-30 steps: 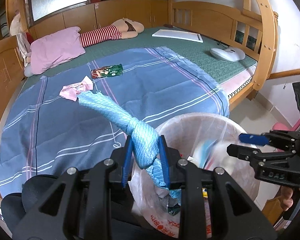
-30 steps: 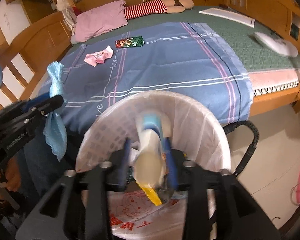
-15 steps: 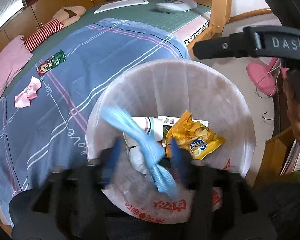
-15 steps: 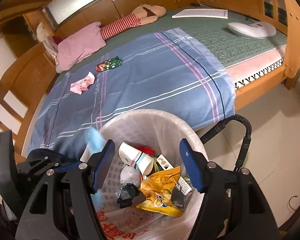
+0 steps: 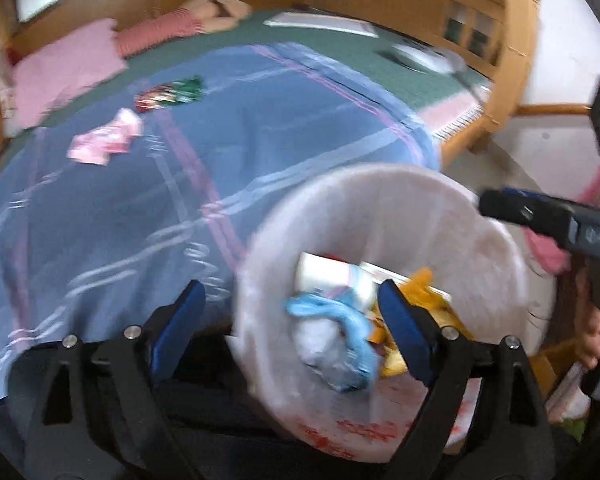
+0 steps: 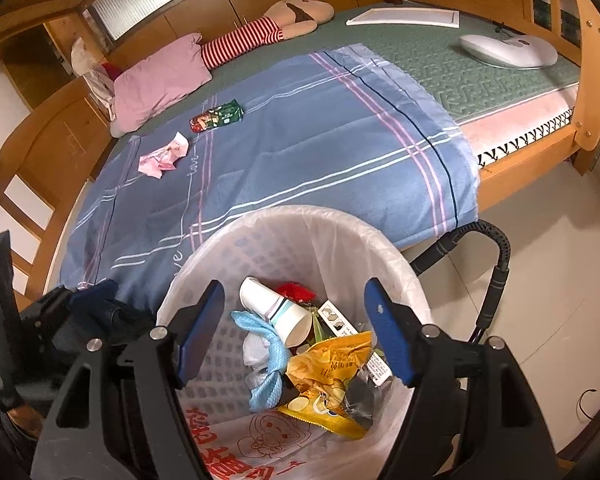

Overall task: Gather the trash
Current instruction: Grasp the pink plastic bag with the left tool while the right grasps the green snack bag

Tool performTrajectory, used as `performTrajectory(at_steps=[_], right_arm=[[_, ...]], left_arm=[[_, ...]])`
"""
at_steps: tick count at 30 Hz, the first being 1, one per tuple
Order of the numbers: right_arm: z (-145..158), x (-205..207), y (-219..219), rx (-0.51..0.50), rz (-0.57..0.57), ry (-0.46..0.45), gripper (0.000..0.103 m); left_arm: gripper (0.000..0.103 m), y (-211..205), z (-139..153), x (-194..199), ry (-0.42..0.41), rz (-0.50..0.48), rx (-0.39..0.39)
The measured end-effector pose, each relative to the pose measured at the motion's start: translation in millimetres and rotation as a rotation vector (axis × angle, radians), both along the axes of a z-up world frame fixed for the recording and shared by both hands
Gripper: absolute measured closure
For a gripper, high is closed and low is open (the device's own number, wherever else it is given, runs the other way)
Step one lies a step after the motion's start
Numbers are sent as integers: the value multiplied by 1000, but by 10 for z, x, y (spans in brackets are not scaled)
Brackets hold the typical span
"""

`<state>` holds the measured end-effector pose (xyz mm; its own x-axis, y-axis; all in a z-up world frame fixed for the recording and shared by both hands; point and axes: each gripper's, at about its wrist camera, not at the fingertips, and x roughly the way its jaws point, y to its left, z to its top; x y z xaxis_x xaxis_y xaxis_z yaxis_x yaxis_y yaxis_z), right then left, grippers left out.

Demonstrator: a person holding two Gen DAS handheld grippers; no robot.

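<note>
A white lined trash bin (image 6: pixel 260 236) stands at the bed's foot. Inside lie a knotted blue cloth (image 6: pixel 266 364), a paper cup (image 6: pixel 278 312) and a yellow chip bag (image 6: pixel 328 376). My right gripper (image 6: pixel 292 330) hangs over the bin, its jaws opening with nothing between them. In the blurred left wrist view my left gripper (image 5: pixel 292 324) is above the bin's near rim (image 5: pixel 380 184), jaws opening, and the blue cloth (image 5: pixel 332 316) lies loose below them. On the blue blanket remain a pink wrapper (image 6: pixel 162 156) and a green snack packet (image 6: pixel 216 116).
The bed has a wooden frame (image 6: pixel 588 92), a pink pillow (image 6: pixel 160 76), a striped doll (image 6: pixel 268 32), a white board (image 6: pixel 404 16) and a white oval device (image 6: pixel 508 50). A black curved stand (image 6: pixel 496 272) sits right of the bin on the tiled floor (image 6: pixel 548 264).
My left gripper let go of the blue cloth, which dropped into the bin. My right gripper released the cup and wrapper into the bin and spread wider. The left view swung and blurred.
</note>
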<state>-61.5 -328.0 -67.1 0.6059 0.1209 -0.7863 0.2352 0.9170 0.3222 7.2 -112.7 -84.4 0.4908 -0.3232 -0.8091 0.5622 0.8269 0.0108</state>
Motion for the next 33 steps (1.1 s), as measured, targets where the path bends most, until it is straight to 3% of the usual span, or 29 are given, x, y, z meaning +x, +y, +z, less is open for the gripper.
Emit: performTrajectory(at_steps=[3, 11, 13, 15, 16, 18, 19, 25, 27, 29, 33], right_arm=[[-10, 27, 37, 3, 10, 2, 32], [84, 221, 173, -7, 54, -12, 32], [137, 314, 225, -37, 74, -11, 32], [165, 425, 252, -53, 89, -8, 32], [170, 503, 263, -54, 97, -6, 32], [153, 694, 303, -48, 120, 7, 32], [140, 774, 326, -43, 131, 17, 32], [79, 1228, 546, -48, 209, 45, 32], [39, 1348, 592, -36, 216, 51, 32], [-24, 1450, 634, -10, 213, 61, 32], [-133, 1618, 697, 31, 219, 74, 32]], left_arm=[[15, 94, 42, 46, -71, 57, 27], [15, 431, 239, 314, -156, 174, 38], [15, 697, 443, 533, -221, 264, 35], [15, 963, 578, 769, -217, 355, -19], [17, 1137, 634, 930, -199, 417, -65], [40, 1454, 664, 1284, -158, 528, -140], [45, 1521, 654, 1396, -146, 554, -147], [47, 1672, 355, 2326, -27, 706, -203], [31, 1590, 206, 2631, 42, 731, -188], [21, 1443, 10, 3025, 138, 779, -178], [9, 1349, -303, 3464, 245, 887, -328]])
